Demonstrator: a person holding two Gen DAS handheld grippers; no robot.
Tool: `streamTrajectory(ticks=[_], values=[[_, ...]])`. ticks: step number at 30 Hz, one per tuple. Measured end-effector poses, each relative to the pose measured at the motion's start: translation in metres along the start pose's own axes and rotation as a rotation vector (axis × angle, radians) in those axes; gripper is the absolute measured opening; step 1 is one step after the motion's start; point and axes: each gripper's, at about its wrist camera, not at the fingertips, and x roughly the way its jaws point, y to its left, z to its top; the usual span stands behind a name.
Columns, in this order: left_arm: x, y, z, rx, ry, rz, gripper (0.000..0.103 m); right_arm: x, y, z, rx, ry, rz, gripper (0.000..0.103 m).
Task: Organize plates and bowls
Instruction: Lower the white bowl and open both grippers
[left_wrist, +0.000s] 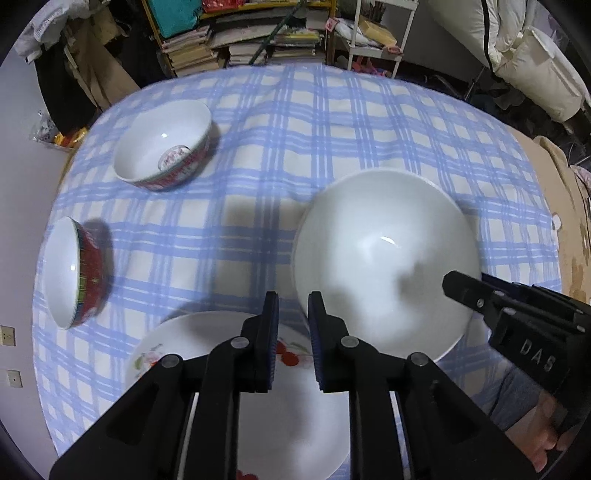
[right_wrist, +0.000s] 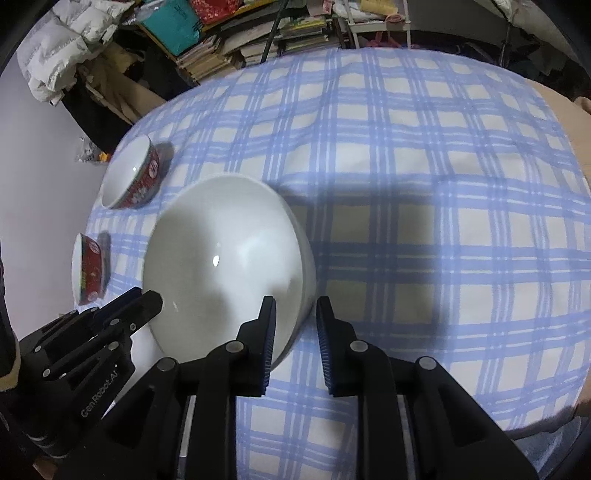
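Left wrist view is showing the left tongs (left_wrist: 293, 306) standing slightly apart, gripping nothing, above the flowered plate (left_wrist: 236, 406) on the desk (left_wrist: 369, 122). Beside it the white bowl (left_wrist: 384, 258) is sitting mouth-up, round, with no long axis. Right tongs (right_wrist: 295, 314) are straddling its near rim, pads not pressing. Judging by this, closing squarely on the rim before lifting onto the plate seems wise.

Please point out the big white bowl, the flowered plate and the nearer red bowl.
White bowl (left_wrist: 384, 258), left wrist view, on its inner wall.
Plate (left_wrist: 291, 417), left wrist view, on its white middle.
Red bowl (left_wrist: 90, 280), left wrist view, on its red outer wall.
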Motion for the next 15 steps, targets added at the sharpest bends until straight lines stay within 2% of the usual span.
streamTrajectory(ticks=[3,7,12,14,15], values=[[-0.016,0.004,0.001,0.010,-0.039,0.038,0.018,-0.013,0.002,0.004,0.005,-0.025,0.004,0.025],[-0.036,0.014,0.003,0.006,-0.071,0.064,0.020,-0.023,0.011,0.008,0.016,-0.050,0.024,0.040],[-0.057,0.034,-0.001,-0.025,-0.106,0.084,0.022,-0.033,0.032,0.008,-0.027,-0.072,0.048,0.041],[-0.065,0.042,-0.004,-0.030,-0.119,0.103,0.025,-0.036,0.043,0.008,-0.050,-0.079,0.046,0.044],[-0.068,0.046,-0.005,-0.035,-0.124,0.112,0.030,-0.038,0.048,0.008,-0.061,-0.084,0.046,0.045]])
